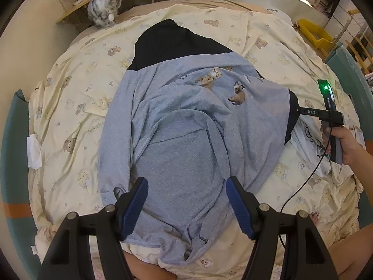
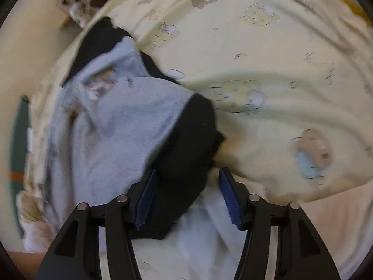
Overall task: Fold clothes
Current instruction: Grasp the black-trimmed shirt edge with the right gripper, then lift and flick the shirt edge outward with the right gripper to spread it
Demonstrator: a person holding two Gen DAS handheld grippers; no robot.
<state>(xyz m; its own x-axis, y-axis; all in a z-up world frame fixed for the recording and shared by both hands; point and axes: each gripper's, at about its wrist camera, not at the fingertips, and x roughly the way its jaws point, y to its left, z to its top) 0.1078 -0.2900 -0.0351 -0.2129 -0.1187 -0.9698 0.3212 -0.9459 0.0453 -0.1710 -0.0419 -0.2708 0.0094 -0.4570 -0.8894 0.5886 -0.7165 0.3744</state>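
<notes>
While the grey sweatshirt lies spread: it covers the middle of the bed, crumpled and half folded, printed kittens facing up
Sweatshirt: grey sweatshirt (image 1: 186, 121) with black sleeves, flat on the yellow bear-print sheet (image 1: 70, 107); one black sleeve (image 1: 163, 42) reaches toward the far edge of the bed, the other black cuff (image 2: 186, 144) lies at the sweatshirt's right side
Left tool: the left tool (image 1: 186, 200) hovers right over the near part of the grey cloth, blue pads spread wide, nothing pinched between them
Right tool: the right tool (image 2: 187, 196) is down at the black cuff; its jaws stand apart, the left pad against the black cloth, the right pad clear over pale fabric, so no squeeze on the cuff
Right hand: in the left wrist view a hand (image 1: 345, 144) holds that tool's handle at the sweatshirt's right edge, a green light glowing on top
White garment: a white garment (image 1: 312, 140) with a line drawing lies just beside the cuff, partly under it
Cat: a grey tabby cat (image 1: 105, 9) sits at the far left corner of the bed, well apart from the clothes
Right wrist view: blurred, fine detail hard to tell
</notes>
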